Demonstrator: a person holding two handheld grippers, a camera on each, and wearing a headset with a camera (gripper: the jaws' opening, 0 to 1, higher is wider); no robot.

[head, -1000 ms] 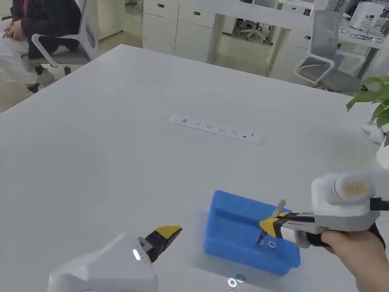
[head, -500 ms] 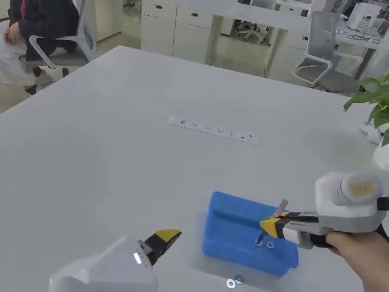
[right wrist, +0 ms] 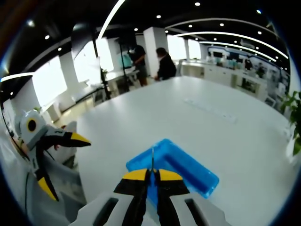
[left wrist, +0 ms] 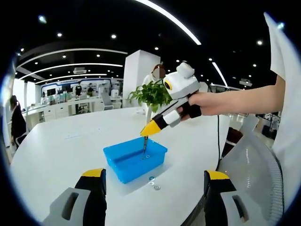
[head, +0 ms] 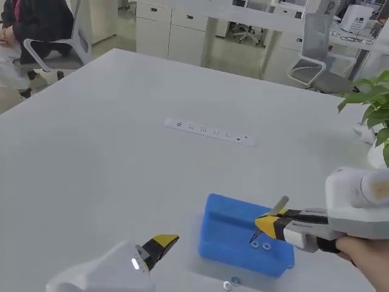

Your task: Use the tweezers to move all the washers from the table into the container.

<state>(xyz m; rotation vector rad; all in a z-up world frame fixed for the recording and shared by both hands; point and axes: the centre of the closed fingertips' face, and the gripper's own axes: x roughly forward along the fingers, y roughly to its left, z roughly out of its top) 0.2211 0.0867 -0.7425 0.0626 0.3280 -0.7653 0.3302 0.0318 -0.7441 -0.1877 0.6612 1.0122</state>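
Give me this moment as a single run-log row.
right gripper shut on tweezers | tip down in blue container | inside: two washers | on table: two loose washers | left gripper open

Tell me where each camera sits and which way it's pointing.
Head view: on the person's head, facing forward and down over the table at the blue container; left gripper, right gripper and the hand holding it show.
Left gripper view: on the left gripper, facing along its open jaws toward the container; the person's arm shows.
Right gripper view: on the right gripper, facing along the tweezers into the container; its shut jaws show.
Shared: all see the container; head and left gripper views see the washers beside it.
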